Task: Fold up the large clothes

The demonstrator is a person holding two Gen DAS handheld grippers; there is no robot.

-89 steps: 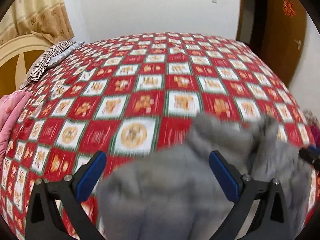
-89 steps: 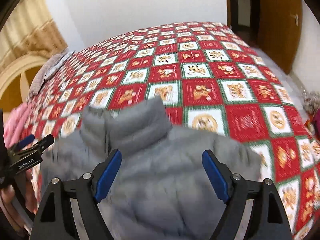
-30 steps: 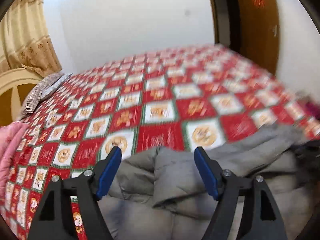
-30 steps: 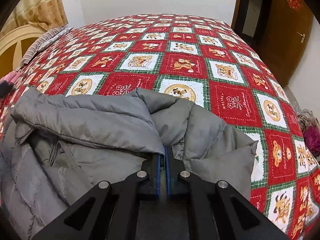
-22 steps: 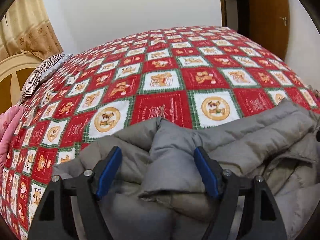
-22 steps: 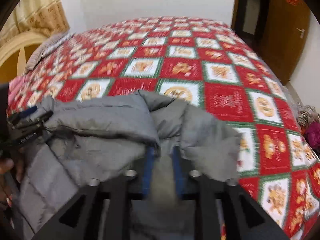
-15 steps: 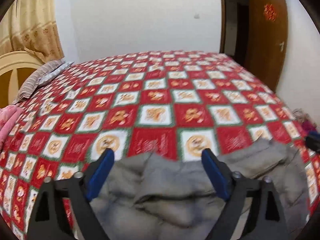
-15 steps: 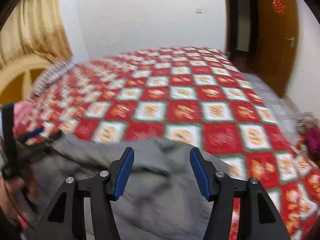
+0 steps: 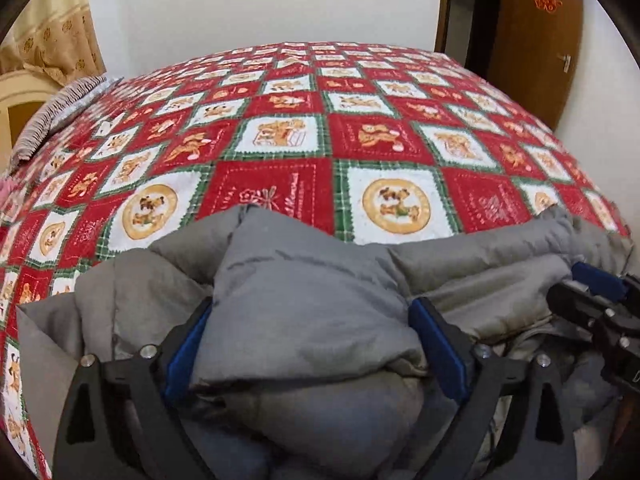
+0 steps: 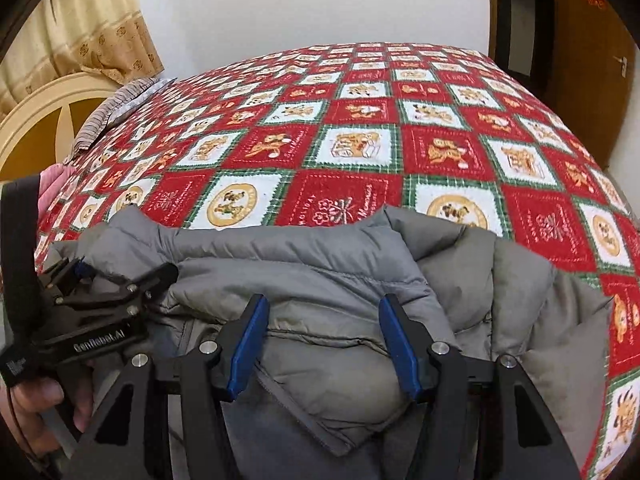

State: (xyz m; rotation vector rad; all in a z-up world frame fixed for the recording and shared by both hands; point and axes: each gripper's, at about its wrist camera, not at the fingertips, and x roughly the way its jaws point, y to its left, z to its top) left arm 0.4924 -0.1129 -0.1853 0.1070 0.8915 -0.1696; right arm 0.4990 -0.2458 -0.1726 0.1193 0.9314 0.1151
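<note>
Red-and-white checked bedspread [image 9: 280, 148], striped pillow [image 9: 56, 112], beige curtain [image 10: 88, 28], brown wooden door [image 9: 536, 36], white wall [image 9: 260, 4].

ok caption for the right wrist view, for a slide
Open right gripper over a bunched grey puffer jacket on a red patchwork bedspread.

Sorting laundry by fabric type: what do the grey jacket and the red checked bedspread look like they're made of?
Grey jacket: probably a smooth, matte synthetic shell over down or fibre fill, judging by its puffy stitched quilting. Bedspread: likely a soft, fuzzy fleece or flannel with a printed pattern, since its surface looks napped and without shine.
</note>
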